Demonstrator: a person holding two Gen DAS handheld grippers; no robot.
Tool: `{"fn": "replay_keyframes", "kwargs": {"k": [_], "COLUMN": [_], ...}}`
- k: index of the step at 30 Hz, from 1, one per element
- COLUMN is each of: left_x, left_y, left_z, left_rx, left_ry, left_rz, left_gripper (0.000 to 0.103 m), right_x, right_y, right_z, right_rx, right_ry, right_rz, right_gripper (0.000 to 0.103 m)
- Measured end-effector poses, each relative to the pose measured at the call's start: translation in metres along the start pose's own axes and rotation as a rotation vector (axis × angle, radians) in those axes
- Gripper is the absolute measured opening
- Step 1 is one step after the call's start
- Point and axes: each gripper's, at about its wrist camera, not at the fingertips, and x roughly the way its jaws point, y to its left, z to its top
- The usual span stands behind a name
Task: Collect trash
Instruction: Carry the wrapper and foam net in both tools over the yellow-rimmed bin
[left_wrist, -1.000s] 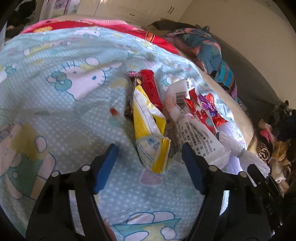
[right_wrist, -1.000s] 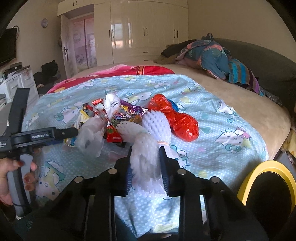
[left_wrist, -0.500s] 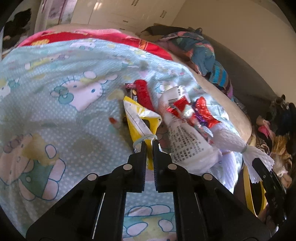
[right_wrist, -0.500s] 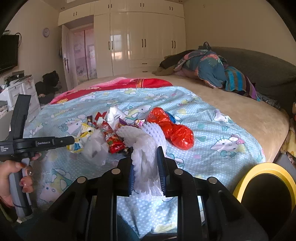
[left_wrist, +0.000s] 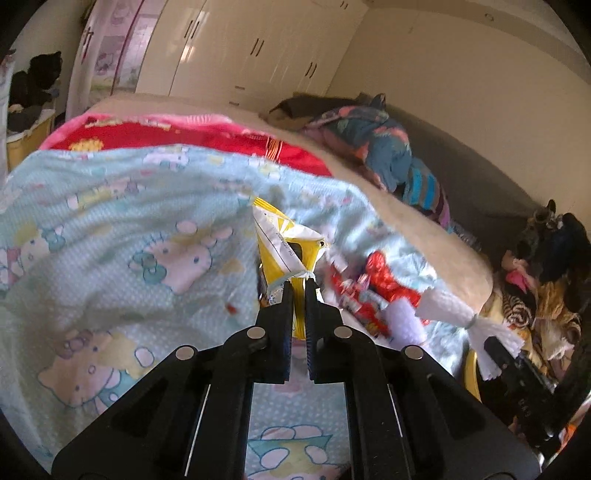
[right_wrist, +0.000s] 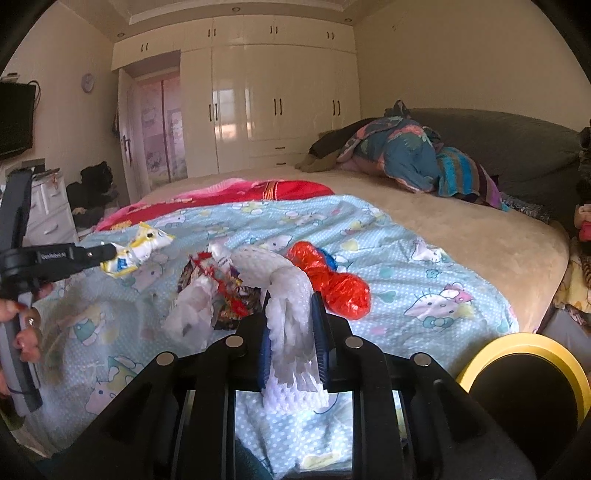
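Observation:
My left gripper (left_wrist: 298, 284) is shut on a yellow and white snack wrapper (left_wrist: 284, 240), which hangs lifted above the blue cartoon blanket (left_wrist: 110, 229). The right wrist view shows that same left gripper (right_wrist: 107, 253) at the left, gripping the yellow wrapper (right_wrist: 136, 251) in the air. My right gripper (right_wrist: 291, 306) is shut on a white foam fruit net (right_wrist: 284, 295), raised off the bed. A pile of trash stays on the blanket: red wrappers (right_wrist: 221, 291), a clear plastic bag (right_wrist: 192, 317) and a red plastic bag (right_wrist: 332, 280).
A yellow-rimmed bin (right_wrist: 524, 373) stands beside the bed at the lower right. A heap of clothes (right_wrist: 406, 162) lies at the far end of the bed. A person's hand (right_wrist: 22, 325) grips the left tool's handle. White wardrobes (right_wrist: 277, 103) line the back wall.
My left gripper closed on the yellow wrapper and lifted it off the blanket. My right gripper rose a little with the foam net still in it.

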Motion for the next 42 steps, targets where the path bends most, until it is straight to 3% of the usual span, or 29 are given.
{"fn": "replay_keyframes", "kwargs": {"k": [9, 23, 42], "left_x": [-0.016, -0.016, -0.008], "left_y": [-0.03, -0.091, -0.172], "left_z": [0.006, -0.009, -0.041], "left_rx": [0.043, 0.144, 0.285], "left_ry": [-0.024, 0.015, 0.096], "left_rz": [-0.086, -0.205, -0.358], "left_gripper": [0.003, 0.003, 0.003], "right_x": [-0.016, -0.041, -0.074], "right_y": [-0.01, -0.038, -0.094], "right_z": [0.005, 0.006, 0.0], "right_rx": [0.023, 0.091, 0.237], "right_ry": [-0.033, -0.058, -0.083], "right_rz": [-0.035, -0.111, -0.28], "right_gripper": [0.019, 0.019, 0.019]}}
